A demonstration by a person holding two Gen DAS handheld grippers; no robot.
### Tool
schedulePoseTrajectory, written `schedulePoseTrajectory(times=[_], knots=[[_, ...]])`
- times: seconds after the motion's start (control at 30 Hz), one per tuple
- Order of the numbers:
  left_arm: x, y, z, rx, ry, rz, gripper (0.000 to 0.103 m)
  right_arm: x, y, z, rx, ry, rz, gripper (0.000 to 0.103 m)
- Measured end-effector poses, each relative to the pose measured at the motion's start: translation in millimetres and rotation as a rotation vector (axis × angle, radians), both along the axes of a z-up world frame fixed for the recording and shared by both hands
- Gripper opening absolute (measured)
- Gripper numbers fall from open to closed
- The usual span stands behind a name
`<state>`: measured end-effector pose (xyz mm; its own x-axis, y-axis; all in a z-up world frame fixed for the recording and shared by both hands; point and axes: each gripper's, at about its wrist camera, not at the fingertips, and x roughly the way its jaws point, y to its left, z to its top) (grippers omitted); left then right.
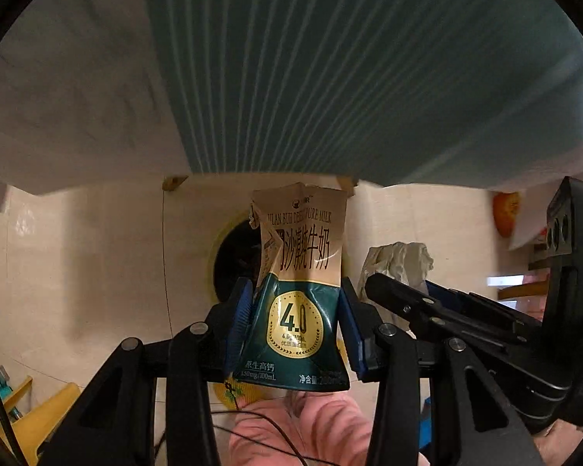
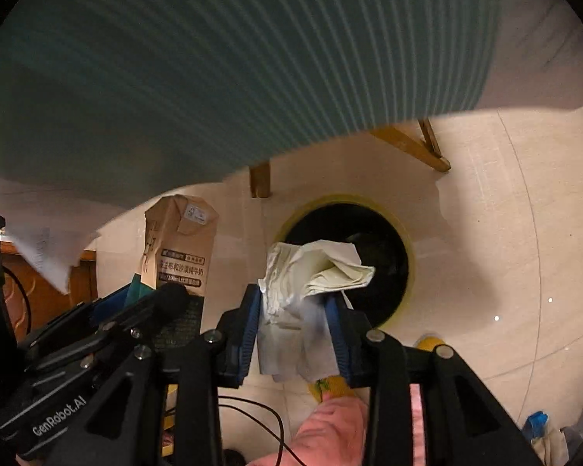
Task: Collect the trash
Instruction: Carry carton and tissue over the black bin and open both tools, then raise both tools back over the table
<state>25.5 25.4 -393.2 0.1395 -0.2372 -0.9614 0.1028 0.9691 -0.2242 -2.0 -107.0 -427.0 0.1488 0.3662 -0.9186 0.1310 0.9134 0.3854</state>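
My left gripper (image 1: pixel 296 291) is shut on a crushed milk carton (image 1: pixel 299 256), beige on top and dark green below, held upright between the blue pads. The carton (image 2: pixel 180 244) and the left gripper (image 2: pixel 151 295) also show at the left of the right wrist view. A crumpled white paper wad (image 2: pixel 315 268) sits between the pads of my right gripper (image 2: pixel 293 299), touching both. Below on the tiled floor stands a round bin (image 2: pixel 406 272) with a yellow rim and a dark inside. Both grippers point down beside its opening. From the left wrist view the bin (image 1: pixel 229 260) is half hidden behind the carton.
A table edge with a teal ribbed cover (image 2: pixel 213 77) and white cloth hangs over the upper view, with wooden legs (image 2: pixel 260 178) near the bin. A person's pink clothing (image 2: pixel 330 427) and a black cable (image 2: pixel 260 411) lie below. A yellow stool (image 1: pixel 46 415) stands at the lower left.
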Motion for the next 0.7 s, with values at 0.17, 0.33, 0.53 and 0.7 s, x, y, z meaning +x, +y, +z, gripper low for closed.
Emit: schedulePoseTrajectory(times=[0.17,0.33,0.53,0.7], knots=[[-0.2,3.1,-29.1,0.033,-0.003,0.042,0.073,2.8,-2.0,-41.7,0.018,0.025,-0.039,0.042],[-11.7,9.9,-38.9,0.068,0.006,0.064,0.088,1.7,-1.1,-55.2,0.029,0.035,-0.066,0.048],[-11.6,24.6,-27.9,0.078,-0.001,0.093,0.094,-1.2,-1.1,-45.5,0.034,0.012,-0.071,0.06],[-19.5,37.1,0.1,0.072,-0.029,0.123,0.094,-1.6,0.9,-30.1,0.028,0.008,-0.067,0.06]])
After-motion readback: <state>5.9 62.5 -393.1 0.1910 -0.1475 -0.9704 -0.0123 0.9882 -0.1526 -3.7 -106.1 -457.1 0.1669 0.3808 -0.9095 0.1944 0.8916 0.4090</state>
